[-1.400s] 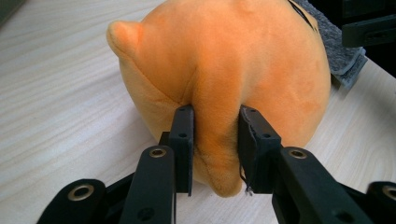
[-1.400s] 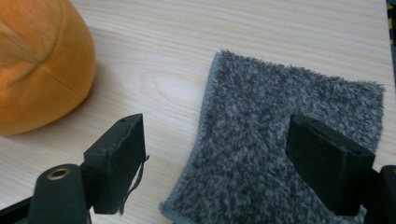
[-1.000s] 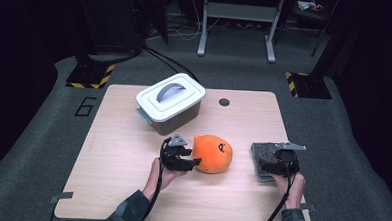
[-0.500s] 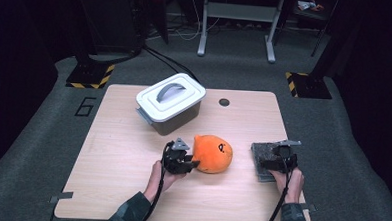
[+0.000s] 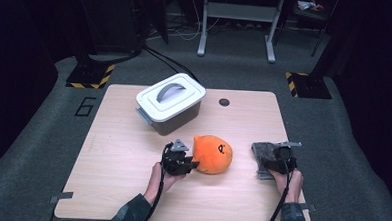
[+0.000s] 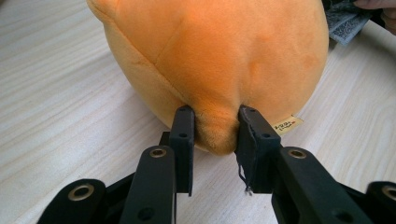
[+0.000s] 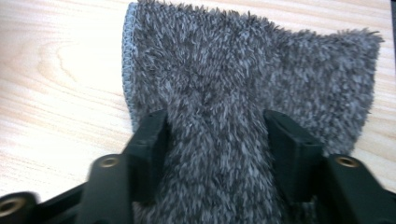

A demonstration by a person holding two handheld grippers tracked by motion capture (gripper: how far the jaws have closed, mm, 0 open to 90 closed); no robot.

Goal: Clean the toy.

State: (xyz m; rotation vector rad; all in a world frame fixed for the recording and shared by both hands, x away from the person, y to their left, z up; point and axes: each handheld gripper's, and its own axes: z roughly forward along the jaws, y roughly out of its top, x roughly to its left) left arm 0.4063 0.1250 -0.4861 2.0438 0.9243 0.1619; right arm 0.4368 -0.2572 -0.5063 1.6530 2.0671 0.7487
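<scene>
An orange plush toy (image 5: 213,154) lies on the wooden table (image 5: 116,162), a little front of centre. My left gripper (image 5: 191,164) sits at its left side, shut on a pinched fold of the orange plush (image 6: 210,56); the left gripper (image 6: 215,126) squeezes that fold between both jaws. A folded grey fuzzy cloth (image 5: 262,151) lies to the toy's right. My right gripper (image 5: 277,161) rests over the cloth's near end. In the right gripper view the grey cloth (image 7: 243,70) bunches into a ridge between the jaws of the right gripper (image 7: 217,126), which press on it from both sides.
A white lidded storage box (image 5: 170,102) with a grey handle stands behind the toy, left of centre. A small dark round grommet (image 5: 224,101) is set in the table near the back edge. Dark carpet and stand legs surround the table.
</scene>
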